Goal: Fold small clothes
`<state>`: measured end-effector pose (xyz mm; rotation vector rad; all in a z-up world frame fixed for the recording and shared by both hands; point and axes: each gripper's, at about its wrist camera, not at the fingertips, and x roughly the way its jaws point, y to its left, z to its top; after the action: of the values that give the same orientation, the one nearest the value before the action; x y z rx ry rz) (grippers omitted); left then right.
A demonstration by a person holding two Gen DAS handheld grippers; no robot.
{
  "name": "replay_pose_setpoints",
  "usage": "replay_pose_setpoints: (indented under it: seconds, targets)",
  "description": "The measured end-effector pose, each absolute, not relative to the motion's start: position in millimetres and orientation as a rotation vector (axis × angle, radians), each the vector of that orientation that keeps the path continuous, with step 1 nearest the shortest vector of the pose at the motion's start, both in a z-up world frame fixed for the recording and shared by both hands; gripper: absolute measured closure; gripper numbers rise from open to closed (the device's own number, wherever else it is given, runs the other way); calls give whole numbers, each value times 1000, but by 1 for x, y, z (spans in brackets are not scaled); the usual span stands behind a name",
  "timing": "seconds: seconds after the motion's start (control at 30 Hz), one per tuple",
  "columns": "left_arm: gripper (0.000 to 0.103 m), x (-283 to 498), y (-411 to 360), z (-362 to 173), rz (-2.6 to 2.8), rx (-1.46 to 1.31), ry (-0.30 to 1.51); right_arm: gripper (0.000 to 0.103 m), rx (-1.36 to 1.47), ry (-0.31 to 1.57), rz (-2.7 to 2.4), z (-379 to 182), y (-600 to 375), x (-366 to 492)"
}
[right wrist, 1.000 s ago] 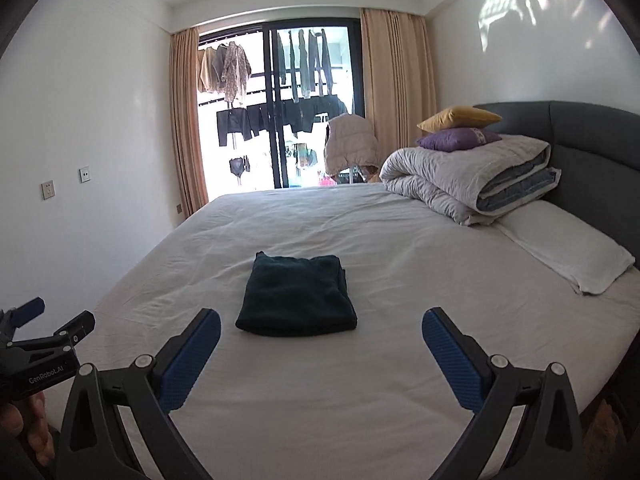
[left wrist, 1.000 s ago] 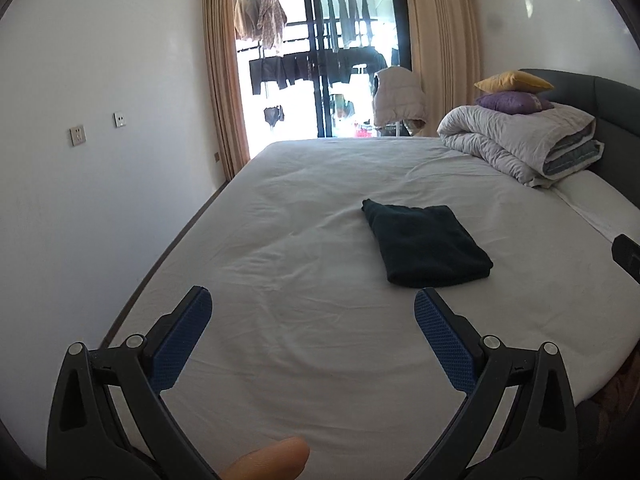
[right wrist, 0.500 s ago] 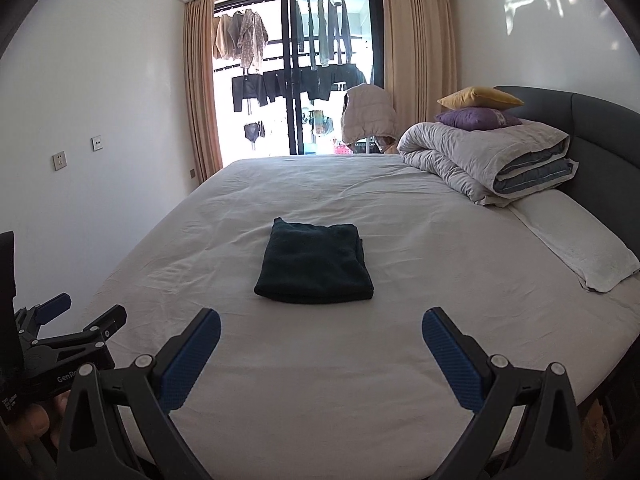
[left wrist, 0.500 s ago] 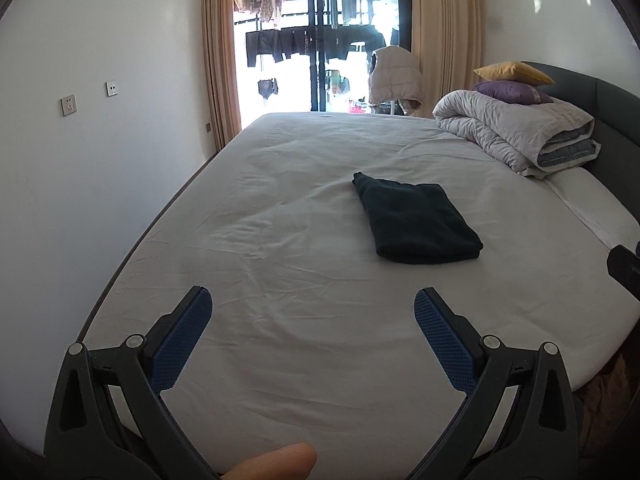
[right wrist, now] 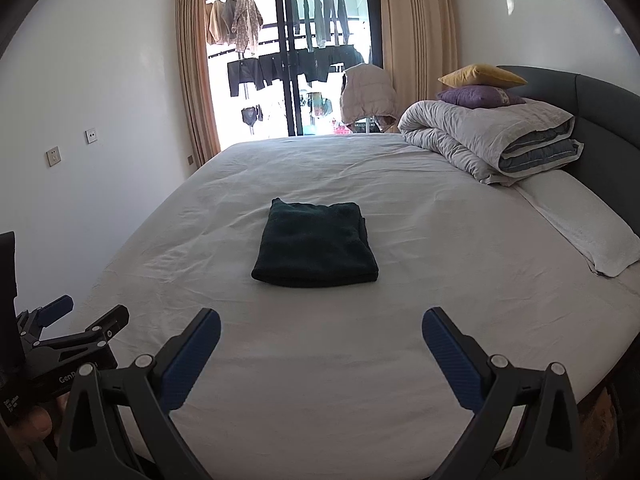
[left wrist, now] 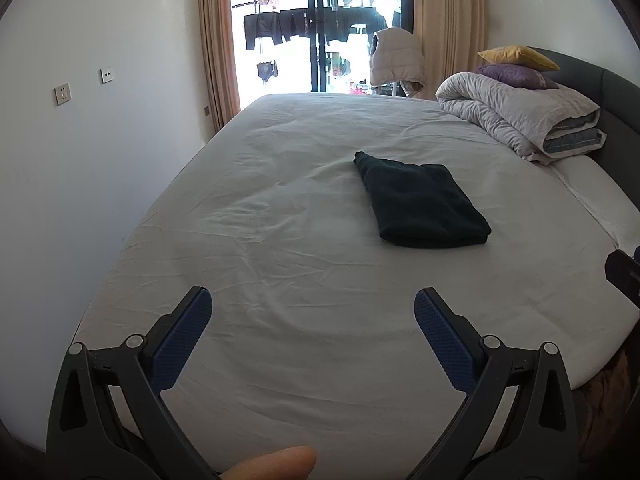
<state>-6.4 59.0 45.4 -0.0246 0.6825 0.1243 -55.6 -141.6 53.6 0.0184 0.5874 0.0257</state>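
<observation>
A dark green garment (left wrist: 418,202) lies folded into a flat rectangle on the white bed sheet (left wrist: 280,264); it also shows in the right wrist view (right wrist: 316,246), mid-bed. My left gripper (left wrist: 312,312) is open and empty, held above the near part of the bed, well short and left of the garment. My right gripper (right wrist: 320,330) is open and empty, in front of the garment's near edge and apart from it. The left gripper also shows at the right wrist view's left edge (right wrist: 76,320).
A rolled grey duvet (right wrist: 488,140) with purple and yellow cushions on it lies at the bed's far right by the dark headboard (right wrist: 600,120). A white pillow (right wrist: 580,224) lies to the right. A white wall (left wrist: 100,160) runs along the left. Balcony doors (right wrist: 296,64) stand behind.
Both grippers have risen and tilted down a little toward the bed, so the folded garment sits lower in each view. Jaws stayed open. The garment has not moved.
</observation>
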Motion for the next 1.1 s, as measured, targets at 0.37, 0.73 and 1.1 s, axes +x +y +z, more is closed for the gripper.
replay_pose_setpoints:
  seconds: [0.37, 0.73, 1.1]
  targets:
    - [0, 5, 62, 39, 117, -33, 693, 0, 9, 605, 32, 49, -143, -53]
    - [0, 7, 58, 34, 109, -37, 698, 0, 4, 613, 38, 46, -142, -52]
    - [0, 8, 56, 32, 107, -39, 699, 0, 3, 618, 39, 45, -142, -52]
